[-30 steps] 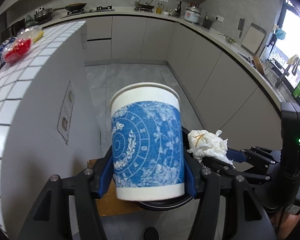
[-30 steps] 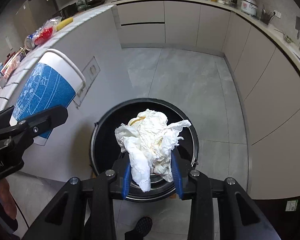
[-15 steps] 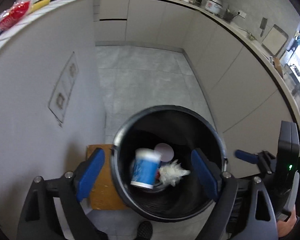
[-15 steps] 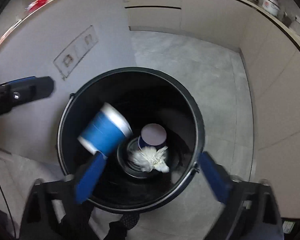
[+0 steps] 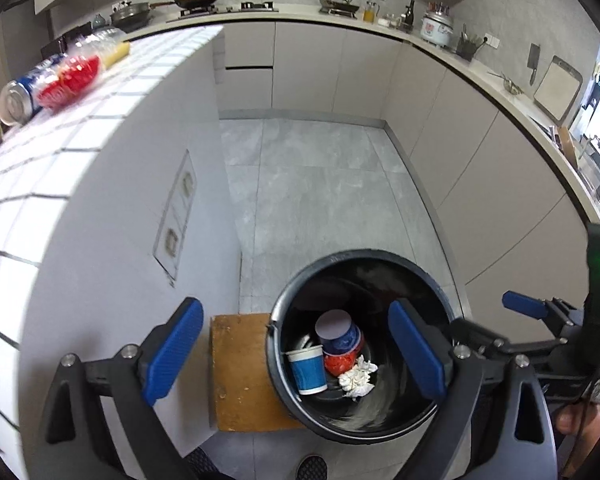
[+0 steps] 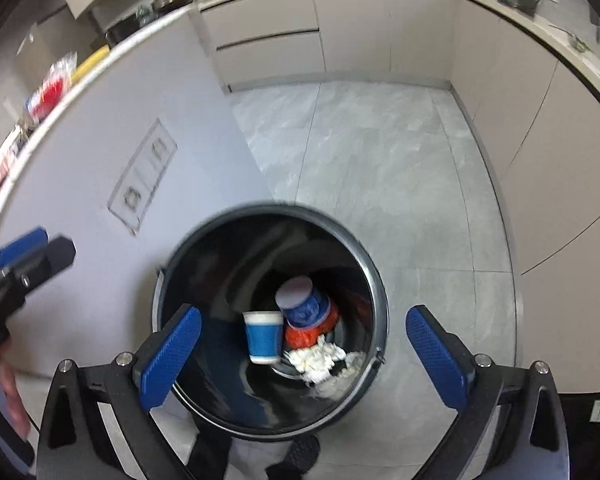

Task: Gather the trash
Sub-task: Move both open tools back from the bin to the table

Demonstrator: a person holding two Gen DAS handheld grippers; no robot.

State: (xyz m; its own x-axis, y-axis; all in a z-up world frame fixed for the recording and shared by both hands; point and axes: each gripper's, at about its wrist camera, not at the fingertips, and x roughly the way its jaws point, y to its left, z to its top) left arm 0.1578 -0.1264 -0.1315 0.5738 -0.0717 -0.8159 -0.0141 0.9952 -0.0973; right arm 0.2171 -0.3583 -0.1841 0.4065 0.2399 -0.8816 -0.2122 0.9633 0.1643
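Observation:
A black round trash bin [image 5: 288,304] [image 6: 376,292] stands on the floor beside the white island. Inside it lie a blue-and-white paper cup [image 5: 308,370] [image 6: 263,336], a second blue cup [image 5: 338,334] [image 6: 302,304], something red [image 5: 338,364] [image 6: 300,336] and a crumpled white tissue [image 5: 356,378] [image 6: 316,358]. My left gripper [image 5: 296,358] hangs above the bin's left rim, its jaws still opening, with nothing between them. My right gripper [image 6: 304,358] is open wide over the bin and holds nothing; its fingertips [image 5: 522,306] show at the right of the left wrist view.
On the tiled island top [image 5: 100,92] lie a can [image 5: 20,94] and plastic bottles [image 5: 76,76]. A brown board [image 5: 240,372] lies on the floor left of the bin. Cabinets and a worktop with cookware run along the back and right. A shoe [image 5: 310,466] shows below the bin.
Both grippers have let go: the paper cup and the tissue fell into the bin and came to rest at its bottom. Both sets of jaws went from shut to wide apart.

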